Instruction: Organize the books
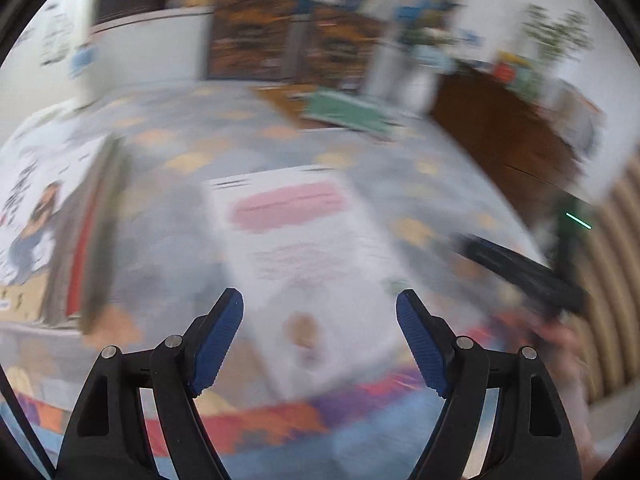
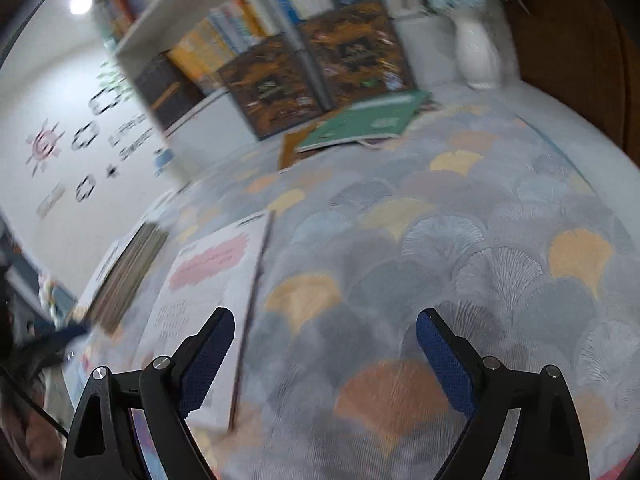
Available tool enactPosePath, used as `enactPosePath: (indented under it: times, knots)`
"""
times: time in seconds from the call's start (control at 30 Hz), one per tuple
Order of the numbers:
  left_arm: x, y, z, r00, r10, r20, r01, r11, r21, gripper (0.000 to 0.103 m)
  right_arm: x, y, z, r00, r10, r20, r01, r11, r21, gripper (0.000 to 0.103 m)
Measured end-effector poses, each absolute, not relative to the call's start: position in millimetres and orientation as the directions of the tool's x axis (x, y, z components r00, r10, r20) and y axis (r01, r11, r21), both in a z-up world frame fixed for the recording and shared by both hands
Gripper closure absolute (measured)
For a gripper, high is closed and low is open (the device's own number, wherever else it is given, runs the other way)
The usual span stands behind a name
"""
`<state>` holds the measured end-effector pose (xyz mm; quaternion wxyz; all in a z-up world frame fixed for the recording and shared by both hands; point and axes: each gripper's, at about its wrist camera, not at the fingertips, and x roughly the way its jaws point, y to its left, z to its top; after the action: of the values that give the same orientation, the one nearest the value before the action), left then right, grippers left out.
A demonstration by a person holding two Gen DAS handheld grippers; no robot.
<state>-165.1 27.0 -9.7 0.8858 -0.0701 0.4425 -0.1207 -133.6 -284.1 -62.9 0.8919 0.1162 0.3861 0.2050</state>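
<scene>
Left wrist view, left gripper [image 1: 320, 312]: we read its jaws as spread, with nothing pinched; the pads hang above the near end of the white book without pressing on it.
Left wrist view, white book [image 1: 304, 256]: it lies flat on the desk [image 1: 192, 200], pink patch on its cover, loose from any pile.
Left wrist view, side stack [image 1: 80, 232]: several books lie piled at the left, apart from the white book (the blur hides how many).
Left wrist view, green book [image 1: 344, 112]: it lies flat at the far end of the desk, on a brown one.
Left wrist view, right gripper [image 1: 520, 272]: we see it only as a dark blurred shape at the right edge.
Right wrist view, right gripper [image 2: 325, 352]: jaws spread wide over bare patterned cloth, pinching nothing.
Right wrist view, white book [image 2: 208, 280]: it sits left of the jaws, the left finger overlapping its near corner in the picture; contact cannot be told.
Right wrist view, shelf [image 2: 180, 12]: rows of books stand in it, and two dark books [image 2: 312, 76] lean upright below.
Progress: we judge the task part done. One pile is formed; the white book, the green book [image 2: 368, 120] and the one beneath it remain to be placed.
</scene>
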Motion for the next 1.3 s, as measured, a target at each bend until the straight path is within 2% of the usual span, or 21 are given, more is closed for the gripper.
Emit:
enactPosePath:
  times: [0.1,0.17,0.27,0.37,0.47,0.67,0.73,1.3]
  knots:
    - [-148,36,-32,0.583,-0.183,-0.791,0.066,0.982,-0.178,0.025,-157,-270,-62,0.66,0.327,-0.677,-0.314,0.938,0.147,0.01]
    - [-140,37,-44,0.583,-0.153,-0.798,0.037,0.986,-0.162,0.025,-156,-260,-65,0.653,0.291,-0.699,-0.319,0.943,0.095,0.01]
    - [-130,36,-56,0.599,-0.103,-0.794,0.001,0.992,-0.127,0.025,-134,-246,-73,0.588,0.341,-0.733,-0.302,0.934,0.193,0.01]
    - [-125,41,-66,0.599,-0.079,-0.797,-0.02,0.993,-0.113,0.025,-118,-229,-82,0.574,0.256,-0.778,-0.256,0.958,0.126,0.009]
    - [-128,46,-66,0.623,-0.088,-0.777,-0.022,0.991,-0.13,0.024,-115,-212,-83,0.576,0.232,-0.784,-0.293,0.954,0.066,0.002]
    - [-123,38,-69,0.617,-0.097,-0.781,0.009,0.993,-0.117,0.007,-115,-223,-85,0.577,0.173,-0.798,-0.208,0.976,0.061,0.0]
    - [-122,37,-70,0.612,-0.106,-0.784,0.017,0.993,-0.121,0.005,-113,-228,-86,0.567,0.198,-0.8,-0.205,0.974,0.095,0.0]
    - [-124,41,-70,0.619,-0.148,-0.771,0.025,0.985,-0.169,0.003,-113,-227,-86,0.569,0.192,-0.8,-0.207,0.975,0.087,0.0]
